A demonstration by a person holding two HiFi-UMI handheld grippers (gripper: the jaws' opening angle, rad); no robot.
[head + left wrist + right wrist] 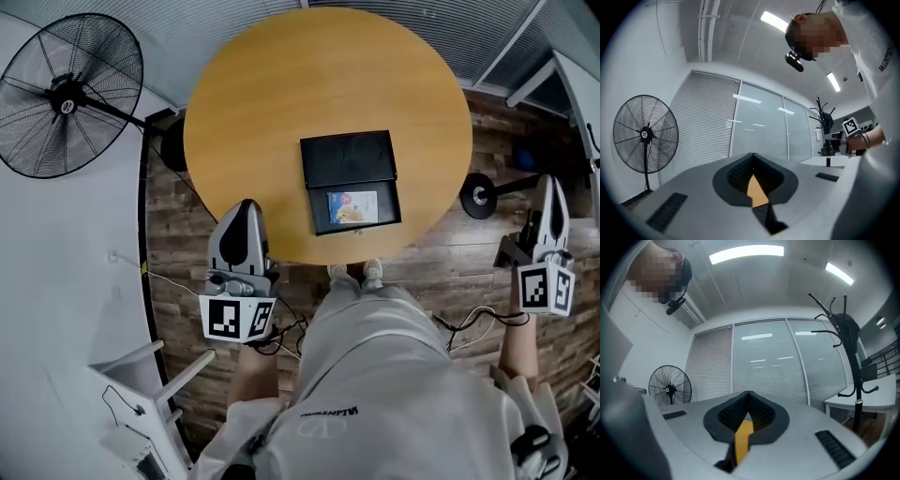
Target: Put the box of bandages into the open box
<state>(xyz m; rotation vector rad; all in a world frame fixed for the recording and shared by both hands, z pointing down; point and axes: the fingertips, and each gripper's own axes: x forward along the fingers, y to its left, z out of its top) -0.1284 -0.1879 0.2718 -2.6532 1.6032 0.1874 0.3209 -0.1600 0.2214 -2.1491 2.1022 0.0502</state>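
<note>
Both grippers are off the work. The left gripper (pixel 246 208) has its jaws pressed together with nothing between them, as its own view shows (pixel 752 161). The right gripper (pixel 548 185) is also closed tight and empty (pixel 748 395).

The bandage box (pixel 352 206) lies inside the open box (pixel 347 157), in the lower tray below the raised lid, on the round desk (pixel 309 84). That puts it ahead and to the right of the left gripper, and ahead and well to the left of the right one, touching neither.

The print on the bandage box is too small to read. Neither gripper view shows the boxes: both look out at blinds, and both catch the fan (pixel 644 136). The right gripper hangs past the desk edge, over the floor.
</note>
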